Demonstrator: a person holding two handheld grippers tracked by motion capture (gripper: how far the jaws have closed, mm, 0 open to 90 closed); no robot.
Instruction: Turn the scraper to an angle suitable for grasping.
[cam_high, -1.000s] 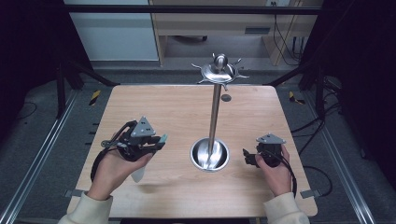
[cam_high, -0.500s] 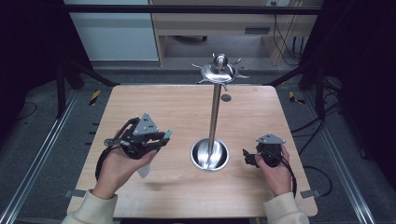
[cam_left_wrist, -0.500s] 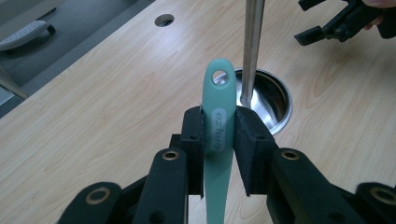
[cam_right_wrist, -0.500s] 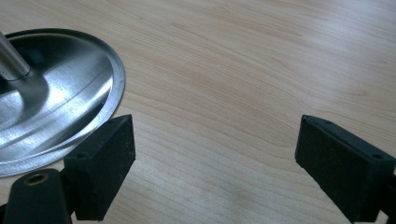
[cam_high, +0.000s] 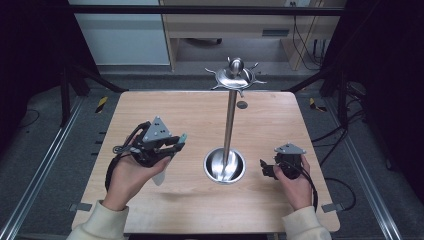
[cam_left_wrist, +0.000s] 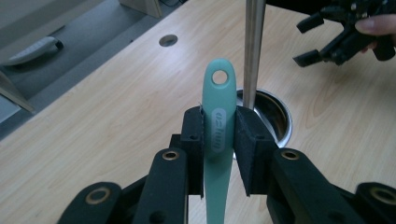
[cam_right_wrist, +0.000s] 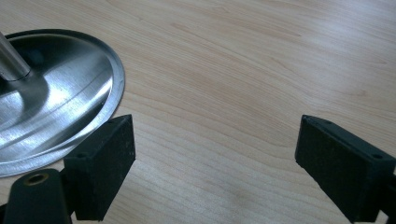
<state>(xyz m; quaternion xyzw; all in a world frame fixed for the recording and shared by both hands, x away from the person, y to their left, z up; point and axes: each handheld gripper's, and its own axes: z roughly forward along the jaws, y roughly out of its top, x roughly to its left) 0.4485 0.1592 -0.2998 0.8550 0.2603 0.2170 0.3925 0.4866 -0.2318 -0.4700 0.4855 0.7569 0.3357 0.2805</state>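
Clamping a mint-green utensil handle (cam_left_wrist: 219, 116), the left gripper (cam_high: 167, 145) is held above the left half of the wooden table (cam_high: 190, 115). The left gripper view shows its 2 black pads pressed against both sides of the handle, whose rounded end carries a hanging hole and points up past the jaws toward the stand's pole. In the high view a pale, whitish end of the same utensil (cam_high: 161, 175) hangs below the left hand (cam_high: 127, 177), over the tabletop; its exact type cannot be confirmed.

A steel utensil stand (cam_high: 231, 125) occupies the table centre: a round dished base (cam_high: 216, 167), a vertical pole, and a hooked crown (cam_high: 235, 75) at the top. A small round hole (cam_high: 242, 105) lies in the tabletop behind the pole.

The right gripper (cam_high: 270, 167) sits low on the right side, just beside the base, held by the right hand (cam_high: 295, 182). In the right gripper view its jaws stand wide apart with bare wood between them, nothing gripped, and the base rim (cam_right_wrist: 114, 93) close to the left-hand jaw.
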